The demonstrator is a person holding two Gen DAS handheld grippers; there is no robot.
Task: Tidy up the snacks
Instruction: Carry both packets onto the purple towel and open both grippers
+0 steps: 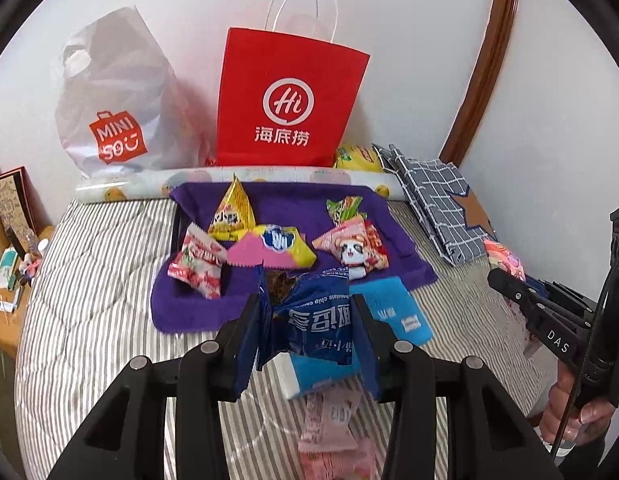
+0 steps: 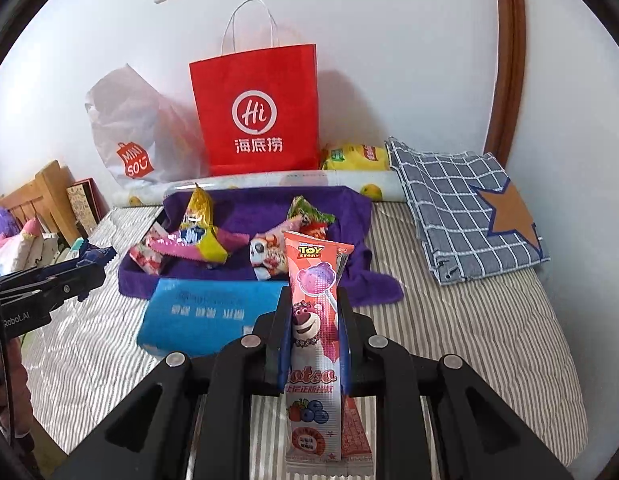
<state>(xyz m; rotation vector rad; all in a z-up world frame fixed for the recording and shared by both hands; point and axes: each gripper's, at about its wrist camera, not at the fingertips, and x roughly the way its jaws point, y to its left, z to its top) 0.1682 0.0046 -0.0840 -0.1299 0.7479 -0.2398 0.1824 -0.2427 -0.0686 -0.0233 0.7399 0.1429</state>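
Observation:
My left gripper (image 1: 309, 312) is shut on a dark blue cookie packet (image 1: 313, 320), held above the striped bed just in front of a purple cloth-lined tray (image 1: 197, 304). The tray holds several snack packets: a yellow triangular one (image 1: 231, 212), a pink-and-yellow one (image 1: 273, 246), red-and-white ones (image 1: 199, 266), a panda one (image 1: 355, 254). My right gripper (image 2: 314, 308) is shut on a pink Toy Story lollipop packet (image 2: 315, 308), held upright in front of the tray (image 2: 349, 216). The right gripper also shows at the right of the left wrist view (image 1: 509, 280).
A blue tissue pack (image 2: 205, 312) lies in front of the tray. A red paper bag (image 2: 257, 116) and a white Miniso bag (image 2: 129, 136) stand against the wall behind a rolled mat (image 2: 269, 182). A yellow packet (image 2: 355, 157) and folded checked cloth (image 2: 461, 216) lie right. A wooden bedside table (image 1: 5, 312) stands left.

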